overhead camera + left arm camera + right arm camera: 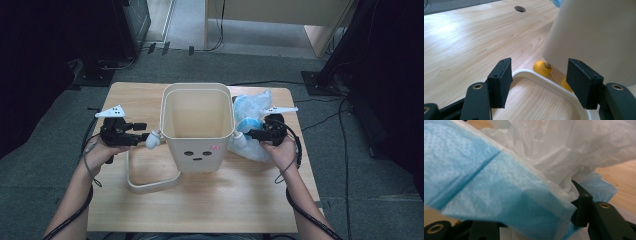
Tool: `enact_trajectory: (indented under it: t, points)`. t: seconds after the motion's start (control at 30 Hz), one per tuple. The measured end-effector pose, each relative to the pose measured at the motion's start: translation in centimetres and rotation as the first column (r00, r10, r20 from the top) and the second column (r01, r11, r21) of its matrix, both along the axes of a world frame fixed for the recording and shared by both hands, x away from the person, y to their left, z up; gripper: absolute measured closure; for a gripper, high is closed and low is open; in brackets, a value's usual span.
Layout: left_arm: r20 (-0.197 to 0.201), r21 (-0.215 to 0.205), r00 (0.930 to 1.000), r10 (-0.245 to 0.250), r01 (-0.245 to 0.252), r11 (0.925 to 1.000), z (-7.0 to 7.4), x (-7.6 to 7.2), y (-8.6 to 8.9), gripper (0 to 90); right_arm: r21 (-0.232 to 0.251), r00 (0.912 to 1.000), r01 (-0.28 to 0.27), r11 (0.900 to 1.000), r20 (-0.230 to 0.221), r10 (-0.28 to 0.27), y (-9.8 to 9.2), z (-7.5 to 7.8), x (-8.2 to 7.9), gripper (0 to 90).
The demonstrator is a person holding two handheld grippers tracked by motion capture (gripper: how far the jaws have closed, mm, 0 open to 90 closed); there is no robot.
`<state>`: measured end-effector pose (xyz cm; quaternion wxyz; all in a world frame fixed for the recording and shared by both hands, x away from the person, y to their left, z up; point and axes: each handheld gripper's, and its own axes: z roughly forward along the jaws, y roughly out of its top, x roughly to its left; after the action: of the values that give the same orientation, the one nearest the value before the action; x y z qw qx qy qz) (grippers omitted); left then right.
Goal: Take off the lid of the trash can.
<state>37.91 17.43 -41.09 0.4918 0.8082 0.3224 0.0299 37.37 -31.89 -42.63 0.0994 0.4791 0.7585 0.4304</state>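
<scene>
A cream bin [197, 145] with a small face on its front stands upright mid-table. A loose cream ring frame [150, 182] lies flat at its left foot. My left gripper [145, 134] is level by the bin's left wall, open, nothing between its pads [500, 82]; past them lie the ring [554, 85], two yellow knobs [542, 68] and the bin wall [594, 37]. My right gripper [250, 134] is at the bin's right, in a crumpled clear plastic bag [252, 102]. A blue sheet [486, 182] drapes loosely over its spread jaws; one fingertip [581, 202] shows, the other is hidden.
The wooden table [210, 205] has a round hole [520, 9] near its far edge. Grey carpet surrounds it, with cables [345, 150] trailing at right and dark stands [325, 75] behind. A pale desk [280, 20] stands farther back.
</scene>
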Motion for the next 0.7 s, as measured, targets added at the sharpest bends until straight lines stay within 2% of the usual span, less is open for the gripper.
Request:
enact_trajectory:
  t: [0.27, 0.57, 0.7]
  points:
    - [0.001, 0.017, 1.0, 0.004, -0.004, 0.9999, -0.8, -0.1, 0.1, 36.7, -0.027, 0.9998, 0.0, 1.0, 0.019, 0.0, 0.5, -1.4, -0.1, 43.3]
    - [-0.006, 0.029, 0.9999, 0.013, -0.013, 0.9995, -1.9, -0.2, 0.6, 36.2, -0.022, 0.9998, 0.004, 1.0, 0.022, -0.004, 0.7, -2.6, 0.0, 39.0]
    - [-0.002, 0.047, 1.0, 0.01, -0.01, 0.9988, -2.4, -0.2, 0.6, 36.0, -0.033, 0.9998, -0.008, 0.999, 0.019, 0.009, 0.9, -3.2, 0.0, 37.5]
